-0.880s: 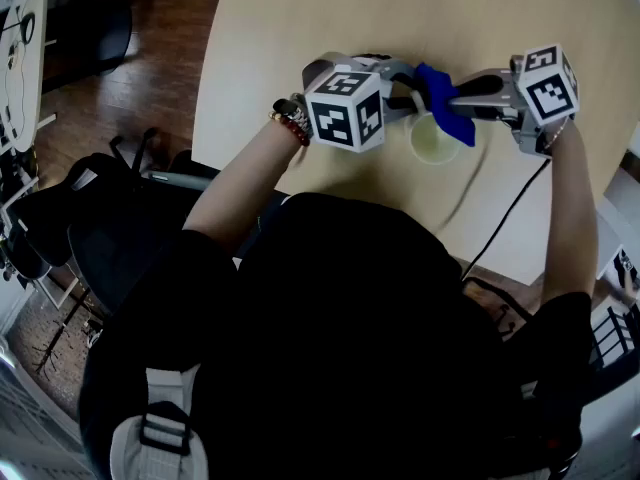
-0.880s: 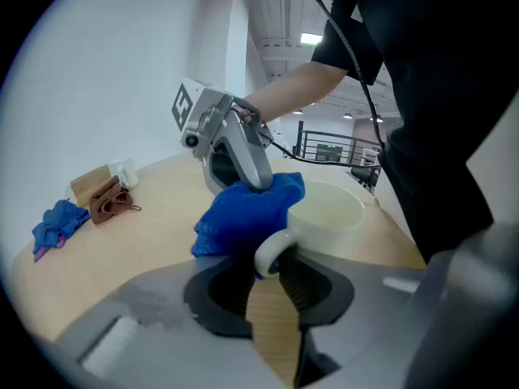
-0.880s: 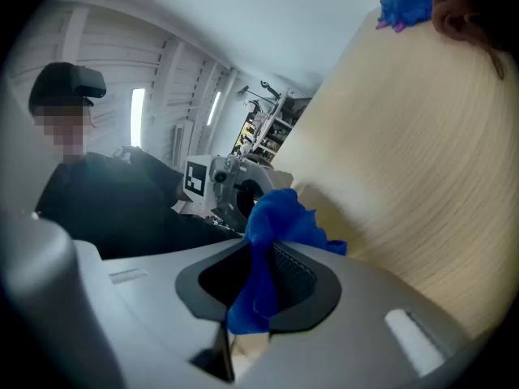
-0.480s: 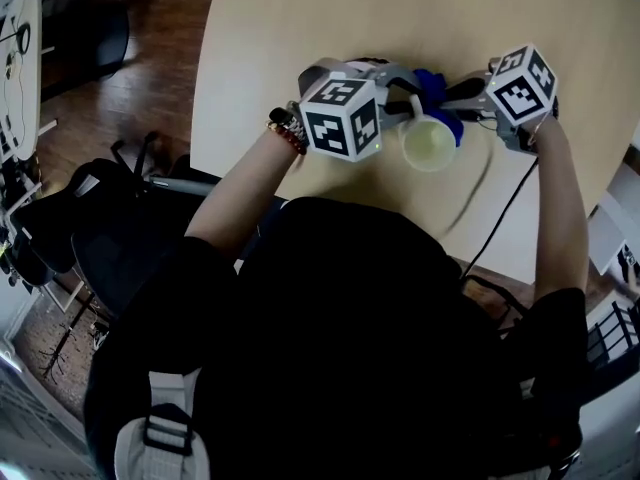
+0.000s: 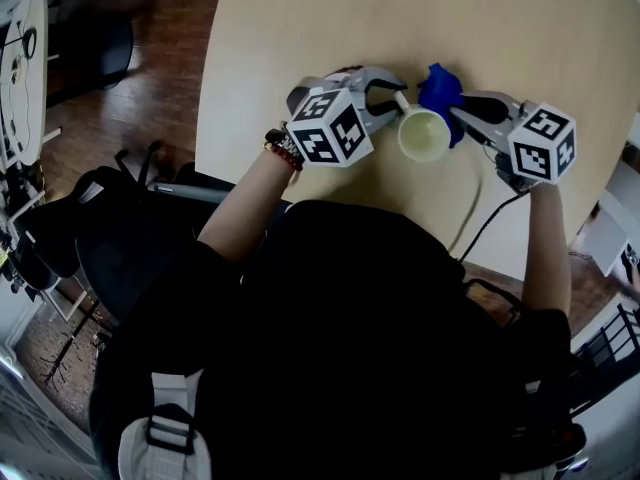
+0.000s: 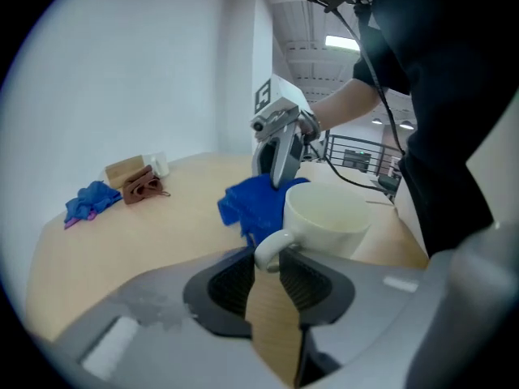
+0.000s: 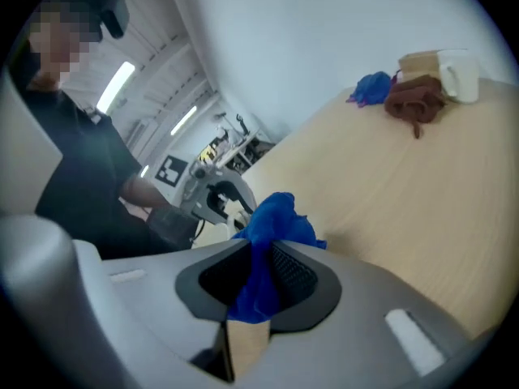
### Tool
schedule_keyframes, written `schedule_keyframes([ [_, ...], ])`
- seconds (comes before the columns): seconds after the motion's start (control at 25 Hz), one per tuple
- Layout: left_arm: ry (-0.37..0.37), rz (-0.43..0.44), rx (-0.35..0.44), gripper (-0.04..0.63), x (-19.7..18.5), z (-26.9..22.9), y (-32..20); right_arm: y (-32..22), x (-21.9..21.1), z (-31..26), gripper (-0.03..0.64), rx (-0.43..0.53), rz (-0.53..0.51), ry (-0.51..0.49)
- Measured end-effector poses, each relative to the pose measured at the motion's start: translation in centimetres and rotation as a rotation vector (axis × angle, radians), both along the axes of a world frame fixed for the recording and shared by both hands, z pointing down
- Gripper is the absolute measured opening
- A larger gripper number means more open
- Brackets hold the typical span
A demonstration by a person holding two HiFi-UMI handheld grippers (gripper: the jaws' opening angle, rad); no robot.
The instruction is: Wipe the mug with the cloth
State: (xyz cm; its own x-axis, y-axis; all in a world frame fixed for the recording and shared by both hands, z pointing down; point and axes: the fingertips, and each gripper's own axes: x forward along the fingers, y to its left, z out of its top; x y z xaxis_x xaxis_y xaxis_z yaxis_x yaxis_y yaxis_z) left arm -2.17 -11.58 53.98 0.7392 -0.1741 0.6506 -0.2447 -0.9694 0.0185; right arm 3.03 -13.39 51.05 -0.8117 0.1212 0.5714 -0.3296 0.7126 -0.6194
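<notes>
A cream mug stands on the pale wooden table. My left gripper is shut on the mug's handle, which sits pinched between the two pads. My right gripper is shut on a bunched blue cloth. The cloth hangs against the mug's far right side, just outside the rim. In the left gripper view the blue cloth lies behind the mug, under the right gripper. In the right gripper view the cloth fills the jaws and hides most of the mug.
At the table's far end lie a second blue cloth, a brown cloth, a small box and a white mug. A black cable runs off the near table edge. Chairs stand on the floor at the left.
The right gripper has swung out to the right, carrying the cloth from over the mug's rim to its far right side. The left gripper and mug shifted slightly left.
</notes>
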Motion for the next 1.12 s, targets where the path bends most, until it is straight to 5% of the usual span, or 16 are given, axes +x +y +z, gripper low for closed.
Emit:
schedule_keyframes([
  [0.2, 0.007, -0.214, -0.010, 0.101, -2.1, -0.4, -0.4, -0.7, 0.7, -5.6, 0.074, 0.009, 0.162, -0.185],
  [0.64, -0.005, -0.362, -0.055, 0.097, -3.1, -0.3, 0.3, 0.2, -0.4, 1.8, 0.074, 0.015, 0.127, 0.026],
  [0.84, -0.018, -0.429, -0.033, 0.091, -3.6, -0.3, 0.8, 0.2, -0.7, 3.8, 0.074, 0.141, 0.107, 0.164],
  [0.96, -0.016, -0.512, -0.047, 0.091, -4.0, -0.5, 1.0, 0.0, -0.5, 3.2, 0.074, 0.189, 0.181, 0.187],
  [1.12, 0.063, -0.718, -0.161, 0.083, -4.4, -0.6, 1.3, -0.3, 1.4, 0.2, 0.074, 0.173, 0.400, 0.069],
])
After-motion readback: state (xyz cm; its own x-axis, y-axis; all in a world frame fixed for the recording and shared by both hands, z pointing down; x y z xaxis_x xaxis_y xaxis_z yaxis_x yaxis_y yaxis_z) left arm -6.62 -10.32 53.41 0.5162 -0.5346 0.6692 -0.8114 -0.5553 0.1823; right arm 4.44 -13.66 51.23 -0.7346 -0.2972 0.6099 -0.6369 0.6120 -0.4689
